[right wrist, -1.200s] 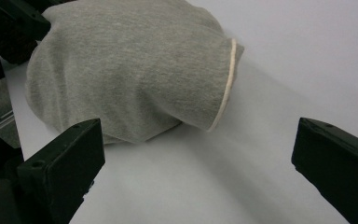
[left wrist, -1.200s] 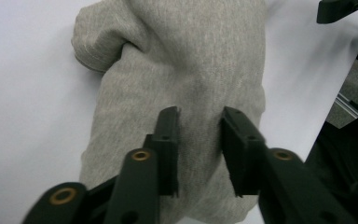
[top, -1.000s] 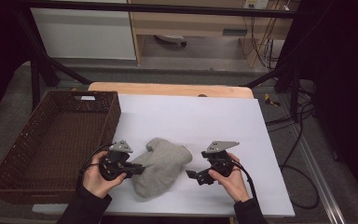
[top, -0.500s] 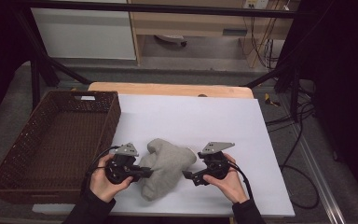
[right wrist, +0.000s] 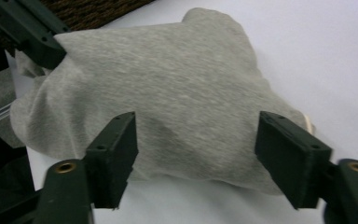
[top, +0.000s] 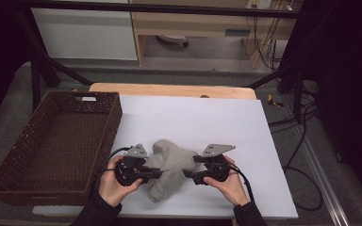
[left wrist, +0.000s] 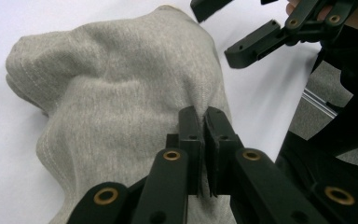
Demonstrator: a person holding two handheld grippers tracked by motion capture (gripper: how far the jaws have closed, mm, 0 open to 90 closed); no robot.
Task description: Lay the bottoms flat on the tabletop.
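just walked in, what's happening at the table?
A person works a grey cloth on the white table with a handheld gripper in each hand. The left gripper is shut on a fold of the cloth. The right gripper has just been closing, but its jaws stand apart, the cloth's edge between them, ungripped. A brown wicker basket sits to the left.

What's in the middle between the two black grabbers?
A crumpled grey cloth lies between the left gripper and the right gripper on the white table, as the high view shows. The left one pinches it.
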